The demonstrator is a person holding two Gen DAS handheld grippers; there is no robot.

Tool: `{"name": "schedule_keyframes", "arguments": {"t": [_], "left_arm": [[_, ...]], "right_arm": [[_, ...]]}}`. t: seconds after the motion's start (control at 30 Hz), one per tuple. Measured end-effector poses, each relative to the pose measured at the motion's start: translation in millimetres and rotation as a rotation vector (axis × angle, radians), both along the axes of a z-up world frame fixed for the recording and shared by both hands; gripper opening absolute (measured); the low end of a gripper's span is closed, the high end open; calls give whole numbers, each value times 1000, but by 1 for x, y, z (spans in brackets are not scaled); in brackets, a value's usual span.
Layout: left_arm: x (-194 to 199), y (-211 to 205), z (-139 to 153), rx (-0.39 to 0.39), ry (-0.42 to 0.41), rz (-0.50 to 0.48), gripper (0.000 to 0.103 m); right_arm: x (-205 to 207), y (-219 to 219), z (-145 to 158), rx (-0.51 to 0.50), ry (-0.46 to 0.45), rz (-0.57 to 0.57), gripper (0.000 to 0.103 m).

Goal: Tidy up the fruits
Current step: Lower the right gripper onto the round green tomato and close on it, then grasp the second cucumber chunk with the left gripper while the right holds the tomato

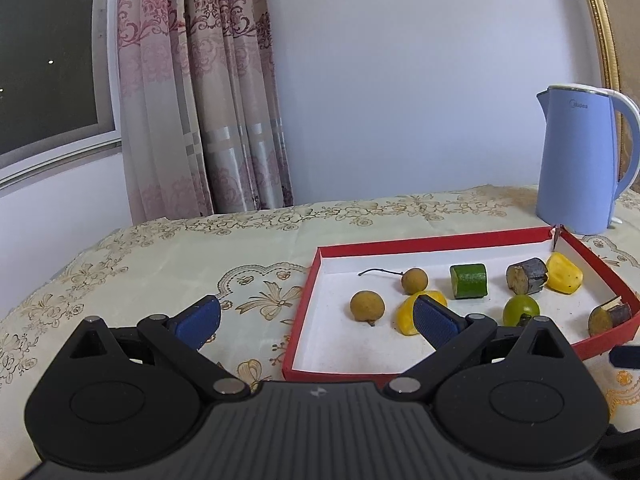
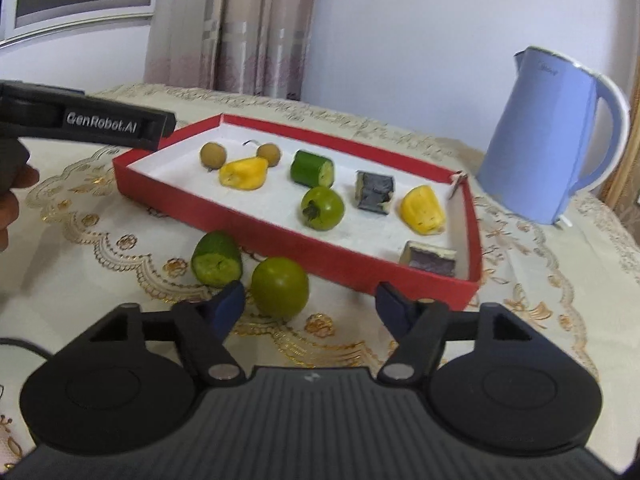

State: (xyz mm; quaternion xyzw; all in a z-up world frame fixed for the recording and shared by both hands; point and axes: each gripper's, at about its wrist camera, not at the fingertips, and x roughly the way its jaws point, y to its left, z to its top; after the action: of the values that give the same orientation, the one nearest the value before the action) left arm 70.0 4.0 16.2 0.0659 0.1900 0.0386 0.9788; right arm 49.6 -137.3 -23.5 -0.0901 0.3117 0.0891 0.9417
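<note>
A red tray [image 2: 280, 236] with a white floor holds two brown longans [image 2: 213, 155], two yellow pieces [image 2: 244, 174], a green cucumber chunk [image 2: 313, 169], a round green fruit [image 2: 322, 208] and two dark chunks [image 2: 375, 192]. On the cloth in front of it lie another cucumber chunk [image 2: 217, 260] and a second round green fruit [image 2: 280, 286]. My right gripper [image 2: 311, 306] is open. That fruit sits between its fingers, close to the left one, and the right pad is clear of it. My left gripper [image 1: 318, 320] is open wide, straddling the tray's left wall [image 1: 304, 312], and holds nothing.
A light blue kettle [image 2: 548, 136] stands behind the tray's right corner. The left gripper's black body [image 2: 88, 124] and a person's hand [image 2: 12, 200] reach in from the left. A patterned cream tablecloth [image 1: 180, 264] covers the table, with a curtain [image 1: 200, 100] and window behind.
</note>
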Motion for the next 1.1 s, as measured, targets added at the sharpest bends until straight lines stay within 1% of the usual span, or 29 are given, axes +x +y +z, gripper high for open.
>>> {"name": "schedule_keyframes", "arguments": {"t": [0.03, 0.07, 0.2, 0.23, 0.27, 0.4, 0.47, 0.63, 0.73, 0.83, 0.93, 1.03, 1.1], "left_arm": [[0, 0, 0, 1, 1, 0, 103], [0, 0, -1, 3, 2, -1, 103], [0, -2, -1, 14, 4, -9, 103], [0, -2, -2, 17, 4, -9, 103], [0, -2, -2, 19, 5, -10, 103], [0, -2, -3, 16, 16, -23, 103], [0, -3, -3, 16, 19, -32, 103], [-2, -6, -3, 26, 26, -62, 103], [-6, -8, -3, 30, 24, -93, 103], [-14, -13, -5, 28, 70, -156, 102], [-30, -23, -10, 14, 121, -235, 102], [-43, -42, -18, 66, 138, -256, 102], [-45, -54, -24, 96, 145, -263, 102]], "right_arm": [[0, 1, -1, -1, 5, 13, 65], [1, 3, -2, -2, 9, 25, 58], [3, 5, -2, 5, 20, 55, 46], [4, 5, -2, 12, 22, 62, 39], [5, 5, -2, 16, 25, 65, 36], [7, 7, -3, 6, 24, 68, 36], [10, 6, -4, 17, 31, 76, 30], [9, 3, -4, 38, 33, 69, 30], [0, -3, 2, 46, -3, 39, 30], [-14, -22, 10, 109, -62, -9, 30], [-17, -43, 8, 178, -77, -54, 30], [-20, -55, 11, 209, -107, -58, 30], [-21, -59, 11, 224, -111, -55, 30]]}}
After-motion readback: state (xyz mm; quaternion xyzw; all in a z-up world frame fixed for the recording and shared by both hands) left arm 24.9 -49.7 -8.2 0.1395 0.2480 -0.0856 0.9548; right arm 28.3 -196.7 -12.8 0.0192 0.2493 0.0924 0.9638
